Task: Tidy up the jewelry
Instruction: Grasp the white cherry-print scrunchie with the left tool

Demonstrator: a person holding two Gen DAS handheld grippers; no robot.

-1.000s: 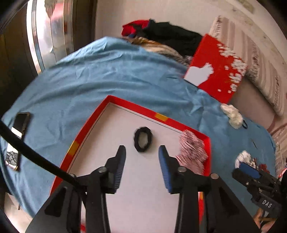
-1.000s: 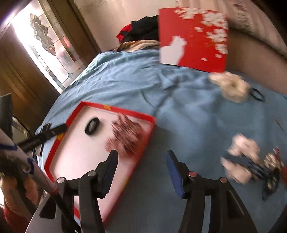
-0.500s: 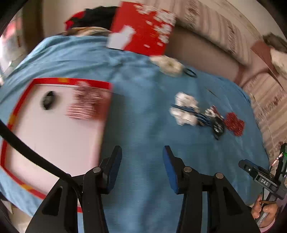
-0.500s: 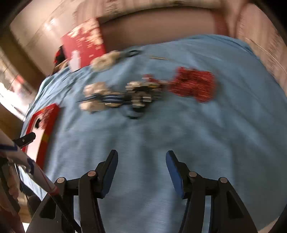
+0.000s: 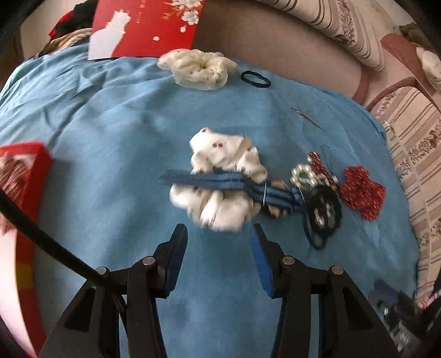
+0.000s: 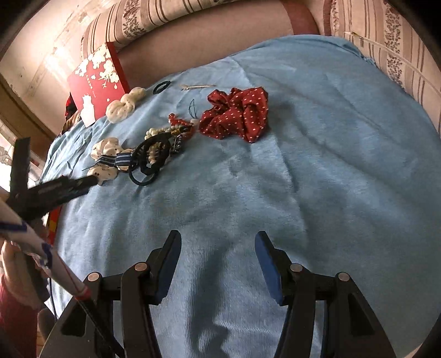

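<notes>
My left gripper (image 5: 219,234) is open and empty, just short of a white dotted scrunchie (image 5: 223,176) with a blue striped ribbon (image 5: 220,183) across it. To its right lie a pearl piece (image 5: 304,176), a black hair clip (image 5: 322,212) and a red dotted scrunchie (image 5: 362,190). My right gripper (image 6: 217,242) is open and empty over bare blue cloth, well short of the red scrunchie (image 6: 237,113), the black clip (image 6: 150,157) and the white scrunchie (image 6: 106,159). The red-rimmed tray (image 5: 30,157) is at the left edge.
A cream scrunchie (image 5: 198,67), a thin black hair tie (image 5: 255,79) and a metal hairpin (image 5: 306,117) lie farther back. A red flowered box lid (image 5: 146,24) leans against the striped sofa back (image 5: 330,16). The left gripper's body (image 6: 52,190) shows in the right wrist view.
Both grippers have swung right, away from the tray toward the pile of hair things. The left one has closed in on the white scrunchie. Both stayed open.
</notes>
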